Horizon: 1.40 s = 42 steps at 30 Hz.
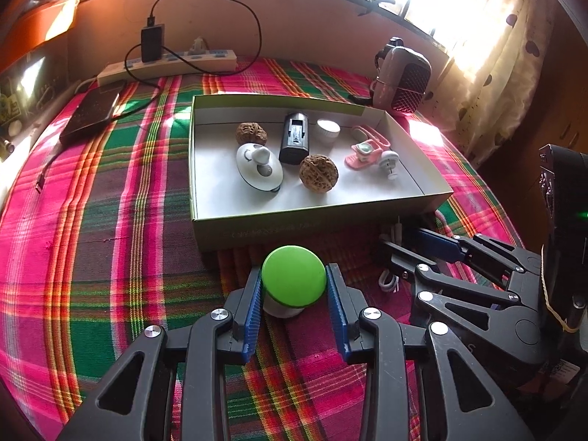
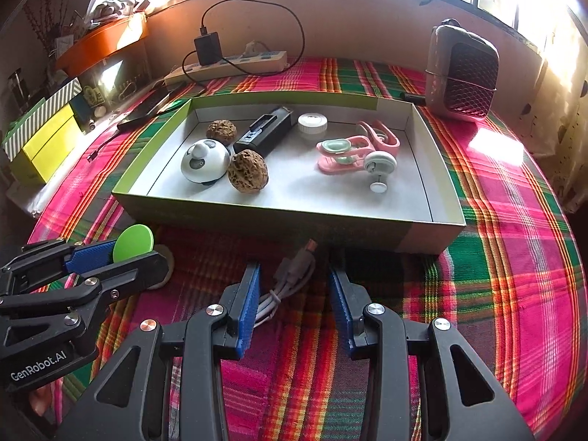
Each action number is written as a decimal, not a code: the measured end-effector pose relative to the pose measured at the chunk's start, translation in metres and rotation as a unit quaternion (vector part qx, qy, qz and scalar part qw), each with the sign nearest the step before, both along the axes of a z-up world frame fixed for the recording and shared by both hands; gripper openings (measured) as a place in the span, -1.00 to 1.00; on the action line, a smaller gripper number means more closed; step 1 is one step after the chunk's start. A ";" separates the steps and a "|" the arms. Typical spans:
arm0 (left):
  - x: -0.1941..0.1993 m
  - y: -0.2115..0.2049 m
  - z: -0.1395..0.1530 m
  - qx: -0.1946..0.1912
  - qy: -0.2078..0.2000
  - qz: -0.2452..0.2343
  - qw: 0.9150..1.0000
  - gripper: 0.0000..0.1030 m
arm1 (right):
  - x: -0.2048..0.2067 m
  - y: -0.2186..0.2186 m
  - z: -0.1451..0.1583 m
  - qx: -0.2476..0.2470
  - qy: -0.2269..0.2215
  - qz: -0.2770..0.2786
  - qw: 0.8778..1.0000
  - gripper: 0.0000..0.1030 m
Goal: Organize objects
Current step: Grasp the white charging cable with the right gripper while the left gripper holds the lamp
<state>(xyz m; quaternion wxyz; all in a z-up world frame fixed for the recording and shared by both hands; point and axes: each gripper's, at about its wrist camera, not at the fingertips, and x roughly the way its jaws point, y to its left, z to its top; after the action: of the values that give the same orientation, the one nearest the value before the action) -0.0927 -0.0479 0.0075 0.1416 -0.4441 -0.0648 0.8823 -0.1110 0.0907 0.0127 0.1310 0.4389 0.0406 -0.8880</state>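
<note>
A small white jar with a round green lid [image 1: 294, 275] lies tilted on the plaid cloth in front of the open cardboard box [image 1: 257, 226]. My left gripper [image 1: 294, 286] is open with the jar between its blue pads, which sit close to the lid; contact is unclear. It also shows in the right wrist view [image 2: 133, 242]. My right gripper [image 2: 294, 283] is open around a coiled white cable [image 2: 283, 286] on the cloth. The box [image 2: 279, 220] holds two walnuts [image 2: 248, 171], a white bell-shaped thing [image 2: 204, 160], a black battery [image 2: 262, 130], a white cap and a pink toy [image 2: 352, 149].
A power strip [image 2: 228, 64] with a black charger and cable lies at the back by the wall. A dark phone [image 1: 92, 110] lies at left. A grey speaker [image 2: 463, 73] stands at back right. Yellow boxes [image 2: 47, 136] sit at far left.
</note>
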 end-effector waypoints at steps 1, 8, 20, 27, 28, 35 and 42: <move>0.000 0.000 0.000 0.000 0.000 0.000 1.000 -0.40 | 0.000 0.000 0.000 0.000 0.001 0.000 1.000 -0.27; -0.001 0.000 0.000 0.003 -0.001 -0.001 1.000 -0.40 | 0.000 0.000 -0.001 0.008 0.006 -0.008 1.000 -0.27; -0.001 0.000 0.000 0.003 -0.002 0.000 1.000 -0.40 | 0.004 -0.003 -0.001 0.021 0.016 0.003 1.000 -0.58; 0.000 0.001 -0.001 -0.005 -0.004 0.002 1.000 -0.43 | 0.006 -0.004 -0.001 0.026 0.020 0.005 0.999 -0.61; 0.000 0.000 -0.001 -0.004 -0.004 0.001 1.000 -0.43 | 0.006 -0.004 -0.001 0.026 0.019 0.006 0.999 -0.61; 0.000 0.000 -0.001 -0.006 -0.002 0.001 1.000 -0.43 | 0.007 -0.004 0.000 0.024 0.019 0.006 0.999 -0.62; 0.001 0.003 -0.002 -0.013 0.000 0.001 1.000 -0.43 | 0.009 -0.003 0.001 0.024 0.020 0.008 0.999 -0.64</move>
<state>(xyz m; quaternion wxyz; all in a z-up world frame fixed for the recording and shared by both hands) -0.0914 -0.0448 0.0056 0.1347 -0.4458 -0.0542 0.8833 -0.1022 0.0874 0.0133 0.1265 0.4233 0.0682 -0.8945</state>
